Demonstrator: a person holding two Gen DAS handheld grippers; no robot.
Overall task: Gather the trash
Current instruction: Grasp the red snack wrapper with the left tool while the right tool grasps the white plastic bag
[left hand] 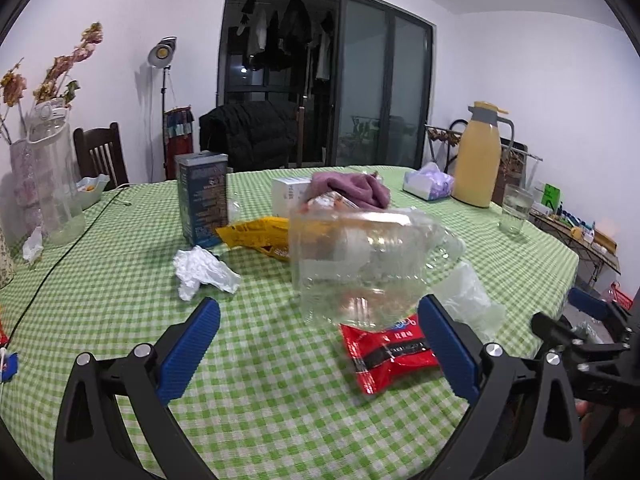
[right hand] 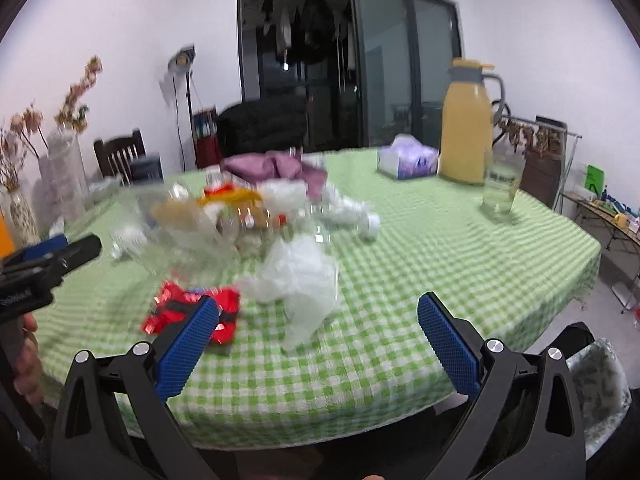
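Both grippers gape wide, holding nothing — left gripper (left hand: 320,320) just before the clear plastic bottle (left hand: 360,256), right gripper (right hand: 318,312) beside it, near a crumpled plastic bag (right hand: 300,276)

A home dining room: checked-cloth table (left hand: 120,300), wooden chair (left hand: 102,152), hanging clothes (left hand: 280,36).

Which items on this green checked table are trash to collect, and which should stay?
Trash:
crushed clear plastic bottle
red snack wrapper
yellow snack wrapper
crumpled white tissue
clear plastic bag

Stay:
yellow thermos jug
drinking glass
purple cloth
tissue box
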